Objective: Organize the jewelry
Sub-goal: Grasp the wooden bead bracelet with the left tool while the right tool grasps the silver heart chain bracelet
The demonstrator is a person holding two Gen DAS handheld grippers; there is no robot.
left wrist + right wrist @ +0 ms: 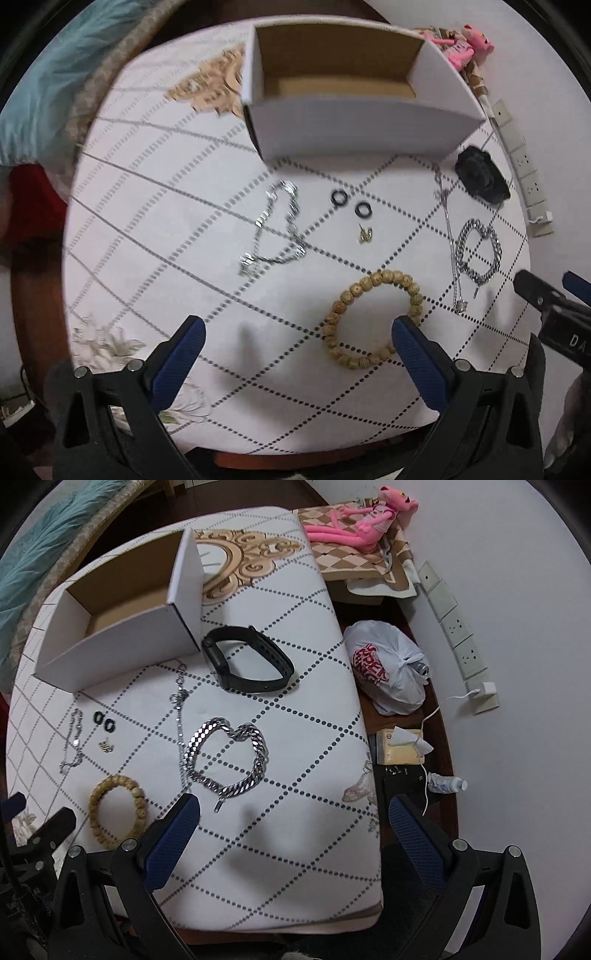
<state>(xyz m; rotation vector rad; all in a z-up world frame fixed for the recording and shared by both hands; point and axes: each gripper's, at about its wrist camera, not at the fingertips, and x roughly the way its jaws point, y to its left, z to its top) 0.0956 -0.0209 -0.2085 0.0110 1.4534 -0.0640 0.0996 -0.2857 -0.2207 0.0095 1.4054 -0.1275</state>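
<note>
White cloth point(177, 221) holds jewelry: wooden bead bracelet point(373, 317) near the left gripper point(295, 332), silver chain bracelet point(227, 760) near the right gripper point(295, 808). Both jaws spread, empty. Cardboard box point(354, 125) far.

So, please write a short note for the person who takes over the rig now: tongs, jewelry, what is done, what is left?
Left tongs: open, empty, over the wooden bead bracelet.
Right tongs: open, empty, near the heavy chain bracelet.
On the cloth: thin chain, two black rings, small gold piece, long necklace, black watch.
Cardboard box: looks empty.
Done: nothing boxed. Left: everything.
</note>
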